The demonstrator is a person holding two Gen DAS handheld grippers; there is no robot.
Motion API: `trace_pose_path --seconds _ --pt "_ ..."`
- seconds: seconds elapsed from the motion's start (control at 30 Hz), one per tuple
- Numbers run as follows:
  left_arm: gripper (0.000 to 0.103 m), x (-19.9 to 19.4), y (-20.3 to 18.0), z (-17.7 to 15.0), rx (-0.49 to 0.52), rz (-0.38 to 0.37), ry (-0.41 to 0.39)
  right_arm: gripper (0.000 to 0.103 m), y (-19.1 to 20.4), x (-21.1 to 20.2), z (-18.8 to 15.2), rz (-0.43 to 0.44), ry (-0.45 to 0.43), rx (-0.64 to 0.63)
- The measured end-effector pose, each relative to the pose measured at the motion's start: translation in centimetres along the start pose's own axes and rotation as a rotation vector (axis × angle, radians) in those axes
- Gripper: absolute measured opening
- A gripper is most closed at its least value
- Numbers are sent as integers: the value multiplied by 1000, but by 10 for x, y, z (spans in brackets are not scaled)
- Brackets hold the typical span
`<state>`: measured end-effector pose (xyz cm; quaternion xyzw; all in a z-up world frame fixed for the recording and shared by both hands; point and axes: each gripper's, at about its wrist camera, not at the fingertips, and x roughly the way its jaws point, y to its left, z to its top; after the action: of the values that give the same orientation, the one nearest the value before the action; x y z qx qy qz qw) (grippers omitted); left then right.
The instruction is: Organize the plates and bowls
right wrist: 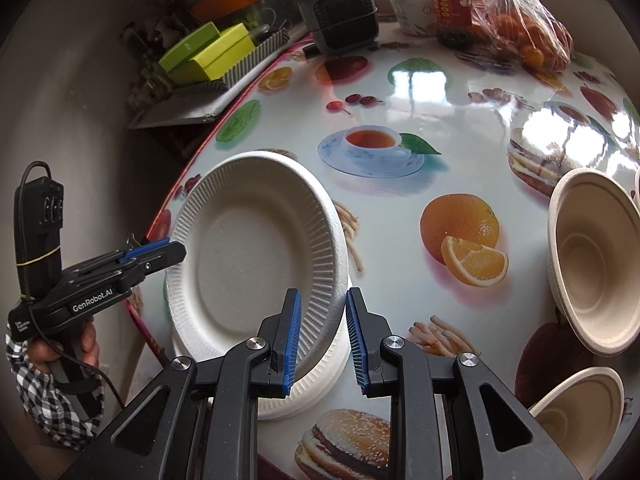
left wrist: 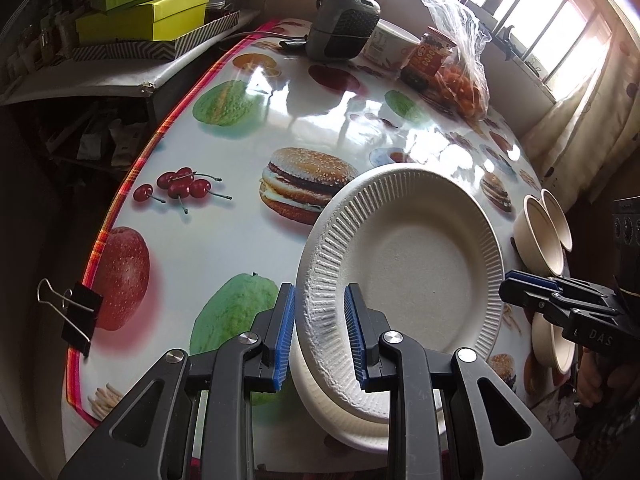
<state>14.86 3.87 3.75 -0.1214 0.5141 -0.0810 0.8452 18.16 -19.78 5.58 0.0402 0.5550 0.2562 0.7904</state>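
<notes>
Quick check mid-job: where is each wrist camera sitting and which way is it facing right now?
Left wrist: sits behind the left gripper, facing across the table to the window; its fingers straddle the top plate rim; right gripper shows.
Right wrist: sits behind the right gripper, at the plate's opposite rim, bowls to its right; left gripper and hand show.
Shared: plates, heater, jar.

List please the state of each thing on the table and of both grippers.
Top plate: tilted, one edge raised, over the plate stack.
Plate stack: flat on the table.
Left gripper: jaws astride the top plate's rim, a gap still showing.
Right gripper: open, at the plates' edge, holding nothing.
Bowls: empty, unstacked.
Jar: upright, lid on.
Bag: holds orange fruit.
</notes>
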Motion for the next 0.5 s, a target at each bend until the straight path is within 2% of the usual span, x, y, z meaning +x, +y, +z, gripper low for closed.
trace_pose_path --seconds 0.5 --pt "25 0 5 -18 0 -1 21 23 8 3 -19 -4 18 -4"
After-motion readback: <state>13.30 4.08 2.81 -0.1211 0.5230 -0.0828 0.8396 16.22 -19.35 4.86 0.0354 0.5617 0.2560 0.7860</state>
